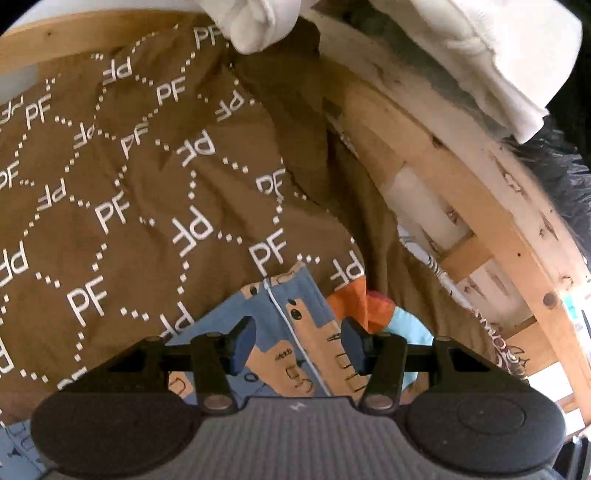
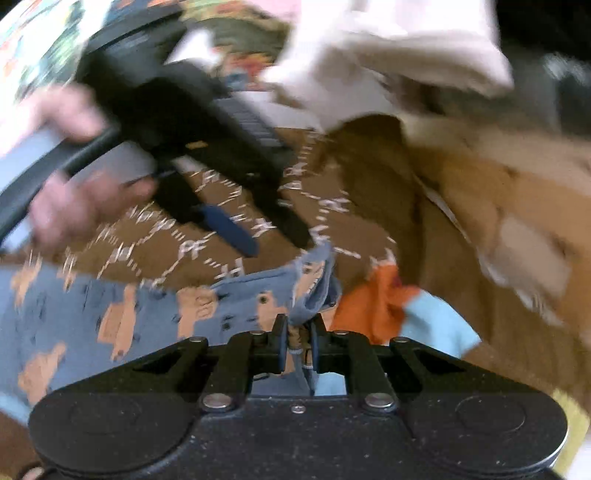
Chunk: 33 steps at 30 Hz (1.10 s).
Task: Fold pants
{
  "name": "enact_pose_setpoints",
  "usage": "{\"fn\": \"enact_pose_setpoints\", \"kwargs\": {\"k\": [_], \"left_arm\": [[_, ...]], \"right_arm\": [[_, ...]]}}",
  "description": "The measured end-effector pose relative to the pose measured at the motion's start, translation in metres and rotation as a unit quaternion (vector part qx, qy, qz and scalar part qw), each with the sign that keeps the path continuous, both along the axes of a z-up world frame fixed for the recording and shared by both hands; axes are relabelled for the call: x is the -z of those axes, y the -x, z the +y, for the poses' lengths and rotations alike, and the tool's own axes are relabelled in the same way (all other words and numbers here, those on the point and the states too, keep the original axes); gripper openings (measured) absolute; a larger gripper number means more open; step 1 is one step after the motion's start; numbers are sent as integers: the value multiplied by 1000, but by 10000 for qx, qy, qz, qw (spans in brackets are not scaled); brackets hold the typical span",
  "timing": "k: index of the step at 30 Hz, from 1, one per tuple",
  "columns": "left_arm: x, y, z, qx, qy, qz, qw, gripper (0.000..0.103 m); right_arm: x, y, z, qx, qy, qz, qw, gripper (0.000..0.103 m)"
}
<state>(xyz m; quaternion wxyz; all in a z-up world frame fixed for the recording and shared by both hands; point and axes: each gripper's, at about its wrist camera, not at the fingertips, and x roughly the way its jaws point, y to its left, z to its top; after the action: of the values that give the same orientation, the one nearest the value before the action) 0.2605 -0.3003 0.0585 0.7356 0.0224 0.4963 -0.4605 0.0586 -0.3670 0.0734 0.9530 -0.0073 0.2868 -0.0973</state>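
Note:
The pants [image 1: 291,332] are blue with tan animal prints and a white seam, lying on a brown bedspread [image 1: 129,166] printed with "PF". My left gripper [image 1: 297,341] is open, its fingers either side of the pants' seam, just above the cloth. In the blurred right wrist view the pants [image 2: 110,321] spread to the left, and my right gripper [image 2: 297,347] is shut on a bunched edge of them. The left gripper [image 2: 229,229] shows there too, held by a hand above the bedspread [image 2: 351,221].
An orange and light-blue cloth [image 1: 380,310] lies right of the pants, also in the right wrist view [image 2: 373,306]. White bedding [image 1: 258,26] lies at the far side. A wooden bed frame [image 1: 498,221] runs along the right.

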Motion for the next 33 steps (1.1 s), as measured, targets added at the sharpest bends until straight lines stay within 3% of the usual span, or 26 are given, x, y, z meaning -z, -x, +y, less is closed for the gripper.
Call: {"fn": "enact_pose_setpoints", "kwargs": {"k": [4,8,14,17,18,19,20,22,33], "left_arm": [[11,-4,0,-85,-72,304,9995,55],[14,-4,-2,-109,-208,292,9993,55],[16,-3,-16,-146,-581,176,9980,55],[21,-6,-15,-234,-597,326,9974,55],[22,-6,-14,-287,-589,341,9973,54],[22,-7,-12,-312,-591,333,9972,44],[23,-7,-11,-318,-616,300,9971,28],[24,-7,-8,-332,-705,241,9967,15],[14,-10,70,-622,-189,482,9967,12]], "right_arm": [[3,-4,21,-457,601,98,9971,13],[8,-5,34,-761,982,216,9920,13],[14,-5,50,-1048,1248,330,9861,13],[15,-3,54,-1155,1313,346,9840,13],[15,-3,56,-1184,1332,344,9834,13],[15,-2,57,-1214,1345,340,9829,13],[15,-2,58,-1239,1346,337,9825,13],[15,0,59,-1274,1346,339,9821,13],[-3,15,81,-1691,1130,150,9790,13]]}}
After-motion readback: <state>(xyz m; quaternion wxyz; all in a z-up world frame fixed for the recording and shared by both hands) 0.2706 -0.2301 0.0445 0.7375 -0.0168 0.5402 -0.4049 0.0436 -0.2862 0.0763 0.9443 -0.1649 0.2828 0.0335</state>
